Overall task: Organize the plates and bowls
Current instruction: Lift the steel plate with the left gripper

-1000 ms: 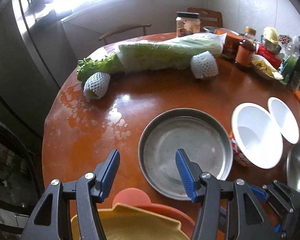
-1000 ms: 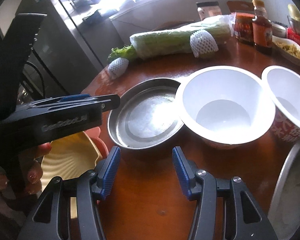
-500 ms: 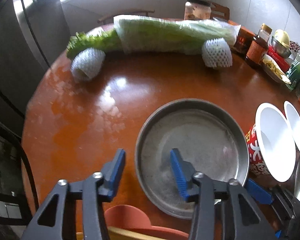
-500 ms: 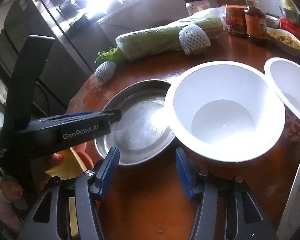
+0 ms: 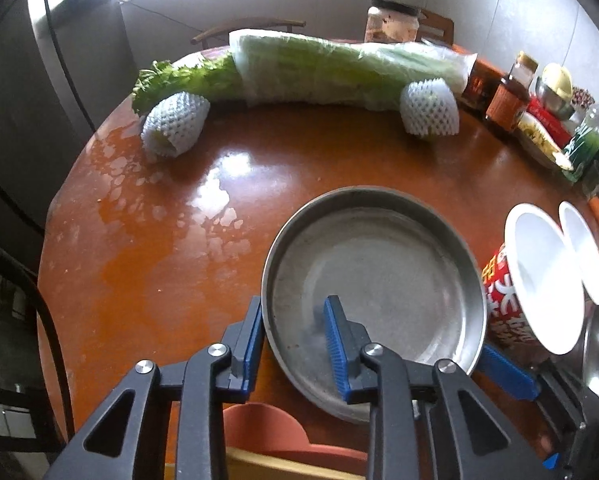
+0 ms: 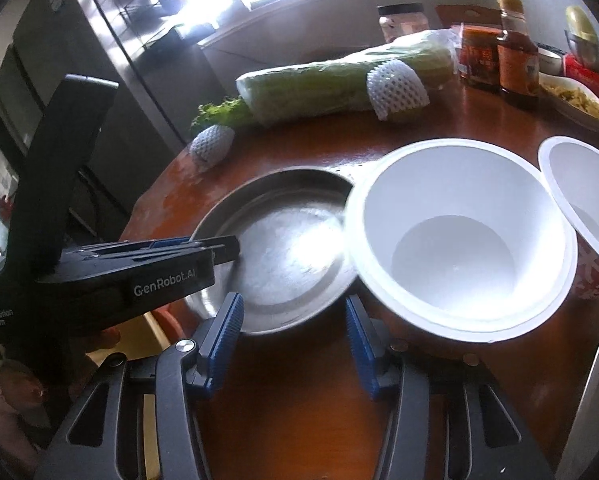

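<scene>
The left gripper, marked "GenRobot.AI", is clamped on the near rim of the round grey metal plate near the shiny brown round tabletop's near edge. The right gripper is closing, with nothing held. Beside the plate stand two white paper bowls, both empty. Wrapped green cabbage lies along the far edge.

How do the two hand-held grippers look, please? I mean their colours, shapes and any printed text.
Both grippers are black, with triangular cut-outs in the finger arms, silver round pivot pins and blue ribbed pads. The left gripper shows white lettering "GenRobot.AI" on its side in the right wrist view. The right gripper looks alike. No cables or sleeves are visible.
</scene>
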`<state>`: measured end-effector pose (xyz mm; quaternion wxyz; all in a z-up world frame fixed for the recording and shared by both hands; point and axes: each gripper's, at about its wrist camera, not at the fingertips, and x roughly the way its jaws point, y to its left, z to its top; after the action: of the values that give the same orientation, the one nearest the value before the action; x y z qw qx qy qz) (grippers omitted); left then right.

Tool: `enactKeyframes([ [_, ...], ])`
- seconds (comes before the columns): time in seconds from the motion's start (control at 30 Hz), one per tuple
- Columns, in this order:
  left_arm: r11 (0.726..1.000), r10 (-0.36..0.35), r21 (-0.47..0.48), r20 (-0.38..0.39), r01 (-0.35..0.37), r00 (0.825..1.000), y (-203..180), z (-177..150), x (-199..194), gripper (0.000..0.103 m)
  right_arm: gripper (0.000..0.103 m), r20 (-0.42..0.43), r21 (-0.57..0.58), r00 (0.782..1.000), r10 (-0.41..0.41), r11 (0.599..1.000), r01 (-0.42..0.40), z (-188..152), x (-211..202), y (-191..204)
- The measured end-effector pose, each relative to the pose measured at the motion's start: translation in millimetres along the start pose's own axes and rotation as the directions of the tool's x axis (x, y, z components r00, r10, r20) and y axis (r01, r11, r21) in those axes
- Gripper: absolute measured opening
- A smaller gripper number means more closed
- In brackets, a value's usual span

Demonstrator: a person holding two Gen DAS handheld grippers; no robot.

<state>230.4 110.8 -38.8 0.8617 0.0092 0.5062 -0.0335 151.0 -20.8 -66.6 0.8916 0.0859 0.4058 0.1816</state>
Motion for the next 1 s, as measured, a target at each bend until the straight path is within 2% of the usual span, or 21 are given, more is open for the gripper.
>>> enactKeyframes([
  [0.77, 1.0, 0.01, -0.009, 0.044, -0.01, 0.999, 5, -11, -18, 0.03, 0.053, 0.026, -0.036, 1.0, 0.006, 0.999, -0.005, 6, -7, 14],
  [1.0, 1.0, 0.002, -0.022, 0.015, -0.002, 1.0, 11, -13, -11, 0.03, 0.053, 0.007, -0.039, 1.0, 0.006, 0.999, -0.005, 6, -1, 16],
])
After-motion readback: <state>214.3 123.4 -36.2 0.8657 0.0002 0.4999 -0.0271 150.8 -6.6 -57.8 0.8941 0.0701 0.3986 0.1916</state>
